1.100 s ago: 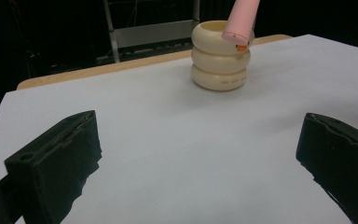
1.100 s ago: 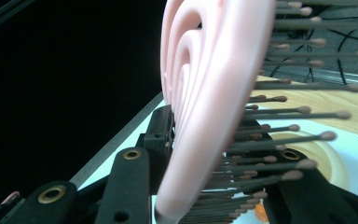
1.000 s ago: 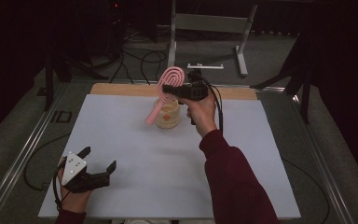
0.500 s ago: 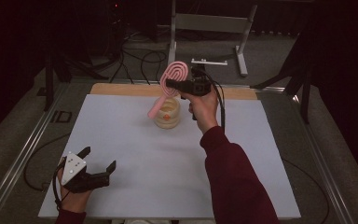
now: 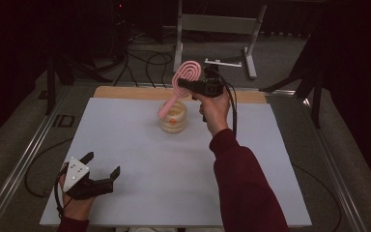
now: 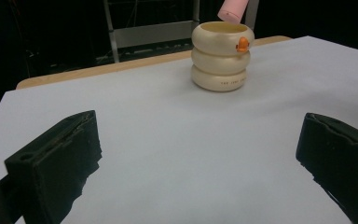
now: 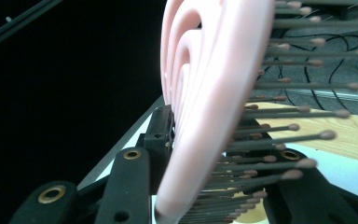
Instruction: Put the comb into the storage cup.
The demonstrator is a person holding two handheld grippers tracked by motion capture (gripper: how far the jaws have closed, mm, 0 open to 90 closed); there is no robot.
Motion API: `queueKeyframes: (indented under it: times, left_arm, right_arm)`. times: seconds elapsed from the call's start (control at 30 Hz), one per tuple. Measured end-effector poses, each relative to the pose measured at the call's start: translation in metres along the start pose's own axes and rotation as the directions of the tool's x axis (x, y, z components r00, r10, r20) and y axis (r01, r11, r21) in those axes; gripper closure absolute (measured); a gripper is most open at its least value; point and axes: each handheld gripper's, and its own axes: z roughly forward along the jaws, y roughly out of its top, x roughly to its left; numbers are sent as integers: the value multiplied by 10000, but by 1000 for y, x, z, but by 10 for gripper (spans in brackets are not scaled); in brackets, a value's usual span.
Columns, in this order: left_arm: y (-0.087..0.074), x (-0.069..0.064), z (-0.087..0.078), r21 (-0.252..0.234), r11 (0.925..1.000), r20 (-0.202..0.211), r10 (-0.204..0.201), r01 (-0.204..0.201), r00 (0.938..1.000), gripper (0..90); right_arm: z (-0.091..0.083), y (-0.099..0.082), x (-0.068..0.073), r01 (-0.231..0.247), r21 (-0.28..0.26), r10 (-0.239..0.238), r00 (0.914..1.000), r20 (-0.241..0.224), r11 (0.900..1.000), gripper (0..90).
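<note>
The hairbrush [image 5: 183,82] is pale pink, with an oval head moulded as concentric open loops and a straight, round-ended handle. In the right gripper view the head [image 7: 205,107] stands edge-on; thin grey bristles with small rounded tips project from one face toward the right of that view.

Position: the hairbrush hangs tilted above the far middle of the counter [image 5: 140,159]. The head is uppermost; the handle slants down and to the left in the high view, and its end is at the mouth of the cream holder [image 5: 173,117]. In the left gripper view the handle tip [image 6: 233,9] appears just above the holder's rim; whether it touches the rim cannot be told.

Right tongs [image 5: 186,84]: closed on the hairbrush head, one jaw against the smooth back, the other on the bristle side.

The cream holder [image 6: 220,58] is a cup shaped as three stacked rings, open at the top, with a small orange mark near the rim. It stands upright on the white counter.

Left tongs [image 5: 102,164]: open, nothing between the jaws, held low over the near left corner of the counter, well apart from the holder.
</note>
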Motion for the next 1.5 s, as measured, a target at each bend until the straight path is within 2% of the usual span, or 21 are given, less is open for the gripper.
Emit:
queueKeyframes:
  times: [0.2, 0.3, 0.6, 1.0, 1.2, 1.5]
  left_arm:
    - [0, 0, 0, -31, 10000, -2, -34, 34, 10000, 3]
    - [0, 0, 0, -6, 10000, 4, -3, 3, 10000, 3]
    - [0, 1, 0, -26, 10000, 3, -39, 39, 10000, 3]
    - [-1, 2, -1, -6, 10000, -8, -25, 25, 10000, 3]
    - [-1, 2, 0, 2, 10000, 10, -41, 41, 10000, 3]
    - [-1, 2, 1, 12, 10000, 28, -50, 50, 10000, 3]
  right_arm:
    - [-2, 2, -4, -78, -182, 80, 9998, 154, 9998, 641]
    - [-4, 3, -7, -306, -477, 319, 9991, 277, 9984, 641]
    - [-4, 3, -12, -379, -738, 427, 9971, 635, 9966, 641]
    - [4, 0, -12, -51, -671, 126, 9937, 1118, 9977, 641]
    - [10, -3, -11, 299, -625, -193, 9864, 1632, 9976, 641]
    - [16, -7, -10, 530, -566, -413, 9809, 1902, 9970, 641]
